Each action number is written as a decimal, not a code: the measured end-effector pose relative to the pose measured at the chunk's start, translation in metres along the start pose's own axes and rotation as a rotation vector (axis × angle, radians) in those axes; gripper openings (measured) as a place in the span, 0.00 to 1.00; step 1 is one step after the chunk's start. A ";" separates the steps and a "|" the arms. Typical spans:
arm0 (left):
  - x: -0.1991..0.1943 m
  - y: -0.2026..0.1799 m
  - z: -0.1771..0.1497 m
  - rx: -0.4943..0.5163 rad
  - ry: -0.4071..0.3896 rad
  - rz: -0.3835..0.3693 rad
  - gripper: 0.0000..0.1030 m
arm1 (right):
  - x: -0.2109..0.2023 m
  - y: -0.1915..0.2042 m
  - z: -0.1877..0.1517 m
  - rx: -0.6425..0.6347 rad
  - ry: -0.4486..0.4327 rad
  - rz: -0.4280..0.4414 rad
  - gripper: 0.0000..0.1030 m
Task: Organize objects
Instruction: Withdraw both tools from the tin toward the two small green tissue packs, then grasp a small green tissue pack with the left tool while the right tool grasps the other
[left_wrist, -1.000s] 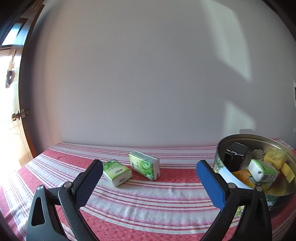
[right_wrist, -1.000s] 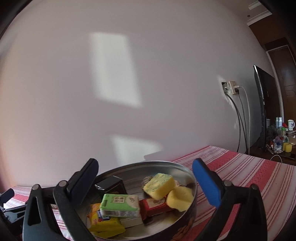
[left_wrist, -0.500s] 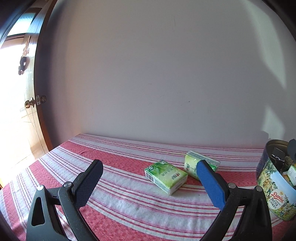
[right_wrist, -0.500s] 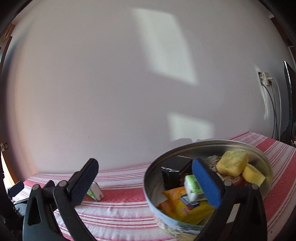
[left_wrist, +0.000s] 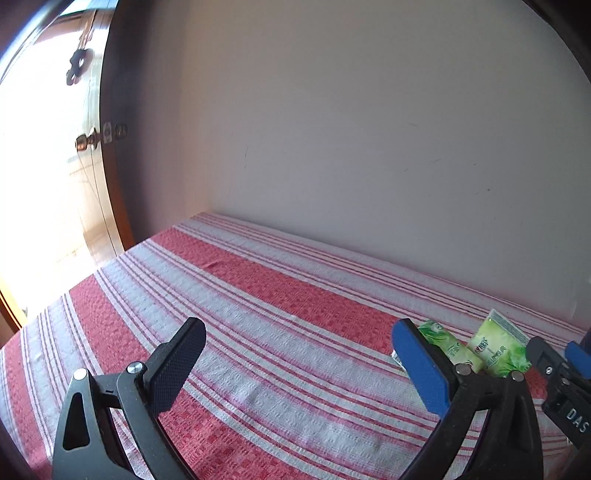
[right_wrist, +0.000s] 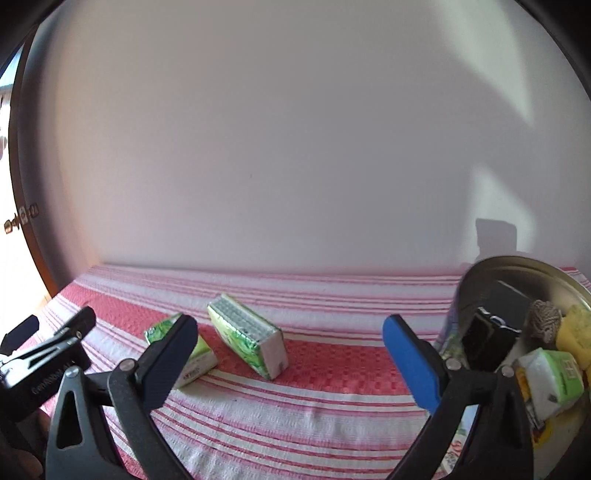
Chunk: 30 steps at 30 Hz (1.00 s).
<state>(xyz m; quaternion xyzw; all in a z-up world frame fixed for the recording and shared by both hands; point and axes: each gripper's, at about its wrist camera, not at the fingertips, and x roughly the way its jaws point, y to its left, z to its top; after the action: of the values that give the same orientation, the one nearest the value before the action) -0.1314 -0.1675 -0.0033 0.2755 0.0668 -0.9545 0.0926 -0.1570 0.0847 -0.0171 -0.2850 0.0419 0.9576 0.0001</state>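
Two green tissue packs lie on the red-and-white striped cloth. In the right wrist view one pack (right_wrist: 248, 339) lies ahead between the fingers, the other (right_wrist: 195, 360) is partly behind the black finger. My right gripper (right_wrist: 291, 354) has its jaws closing with nothing between them, short of the packs. A round metal tin (right_wrist: 517, 269) at the right holds several items. In the left wrist view both packs (left_wrist: 448, 349) (left_wrist: 498, 349) show at the right, behind the blue finger. My left gripper (left_wrist: 299, 362) is open and empty over bare cloth. The right gripper's tip (left_wrist: 554, 365) pokes in at the right edge.
A plain wall (right_wrist: 295, 147) runs along the far edge of the table. A dark door frame with a knob (left_wrist: 86, 142) stands at the left, bright light behind it. The left gripper's body (right_wrist: 40, 362) shows at the lower left of the right wrist view.
Both views have swung left. The tin slid to the right edge of the right view and out of the left view; the packs moved toward the right. The right jaws narrowed slightly.
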 end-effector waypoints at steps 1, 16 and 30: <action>0.003 0.002 0.000 -0.014 0.017 -0.002 0.99 | 0.011 0.000 0.002 0.000 0.040 0.015 0.84; 0.014 -0.013 -0.004 0.027 0.089 -0.055 0.99 | 0.036 0.003 -0.001 0.000 0.169 0.141 0.25; 0.059 -0.115 -0.007 -0.032 0.264 0.059 0.99 | -0.023 -0.055 0.006 0.119 -0.128 -0.140 0.26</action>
<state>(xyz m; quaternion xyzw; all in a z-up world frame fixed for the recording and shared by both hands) -0.2013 -0.0622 -0.0321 0.3993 0.0855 -0.9055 0.1152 -0.1393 0.1407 -0.0041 -0.2250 0.0787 0.9673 0.0867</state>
